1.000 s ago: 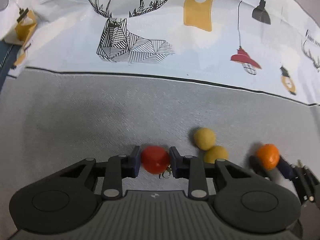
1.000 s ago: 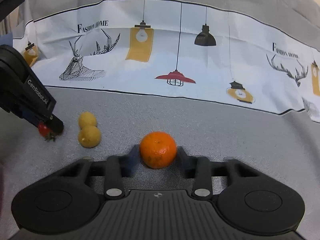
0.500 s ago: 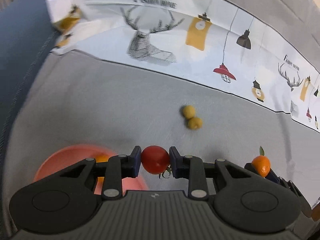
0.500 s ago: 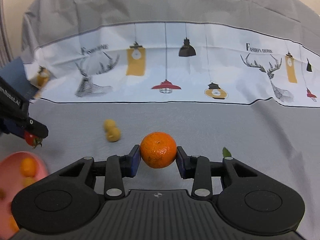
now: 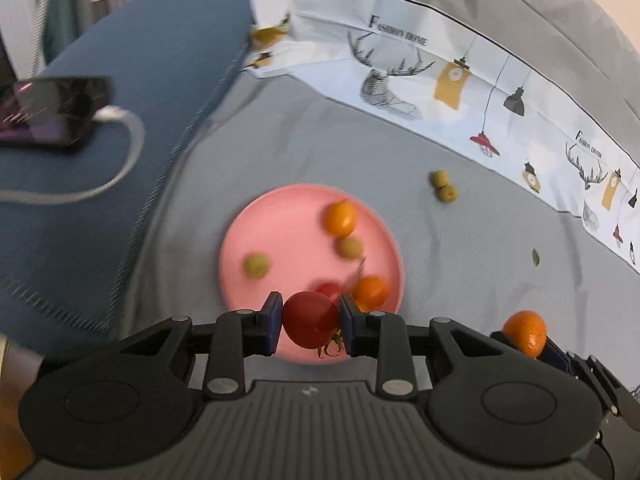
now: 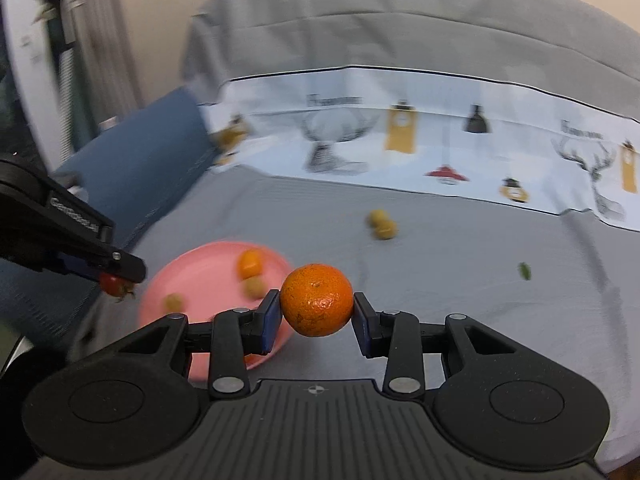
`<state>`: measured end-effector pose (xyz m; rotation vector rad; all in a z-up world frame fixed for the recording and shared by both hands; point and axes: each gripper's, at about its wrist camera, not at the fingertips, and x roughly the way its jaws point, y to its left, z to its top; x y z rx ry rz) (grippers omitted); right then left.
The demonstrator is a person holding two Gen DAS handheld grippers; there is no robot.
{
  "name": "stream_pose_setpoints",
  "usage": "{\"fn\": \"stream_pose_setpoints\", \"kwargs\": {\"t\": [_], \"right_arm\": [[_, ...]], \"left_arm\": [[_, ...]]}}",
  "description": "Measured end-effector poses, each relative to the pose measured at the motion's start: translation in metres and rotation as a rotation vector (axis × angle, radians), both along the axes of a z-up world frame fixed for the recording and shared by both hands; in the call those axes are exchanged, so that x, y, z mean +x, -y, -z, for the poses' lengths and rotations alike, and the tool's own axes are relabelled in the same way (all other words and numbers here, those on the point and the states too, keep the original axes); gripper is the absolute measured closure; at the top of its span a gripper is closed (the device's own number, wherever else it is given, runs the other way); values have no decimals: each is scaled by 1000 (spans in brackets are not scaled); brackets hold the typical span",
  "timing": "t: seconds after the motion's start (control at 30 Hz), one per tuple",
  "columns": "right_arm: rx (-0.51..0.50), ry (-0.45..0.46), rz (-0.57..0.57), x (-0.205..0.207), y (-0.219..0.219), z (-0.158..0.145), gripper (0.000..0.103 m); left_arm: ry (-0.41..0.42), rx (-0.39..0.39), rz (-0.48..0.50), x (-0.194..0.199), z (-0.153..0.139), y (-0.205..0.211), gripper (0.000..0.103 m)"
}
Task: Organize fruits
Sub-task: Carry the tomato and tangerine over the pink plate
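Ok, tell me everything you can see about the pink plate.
The round, shallow pink plate, plastic-looking with a low raised rim, lies flat on the grey cloth beside a blue cushion. It holds two orange fruits, two small yellow-green ones and a red one. The left tongs hang above its near edge, clamping a red tomato; nothing visibly touches the plate from above. Its edges are motion-blurred.

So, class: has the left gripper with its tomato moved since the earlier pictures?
Yes. The left gripper, shut on the tomato, has gone from beside the two yellow fruits to over the pink plate.
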<state>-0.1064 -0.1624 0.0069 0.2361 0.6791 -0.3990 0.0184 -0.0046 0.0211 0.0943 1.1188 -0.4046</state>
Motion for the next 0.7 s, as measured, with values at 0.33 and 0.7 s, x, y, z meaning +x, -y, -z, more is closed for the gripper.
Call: {"fn": "stream_pose_setpoints", "kwargs": {"t": [0.33, 0.7], "right_arm": [[-42, -33, -155, -15, -78, -10, 64], [-64, -21, -150, -22, -87, -18, 64]], "left_arm": [[1, -27, -60, -41, -11, -69, 70], [18, -46, -69, -51, -17, -80, 70]]}}
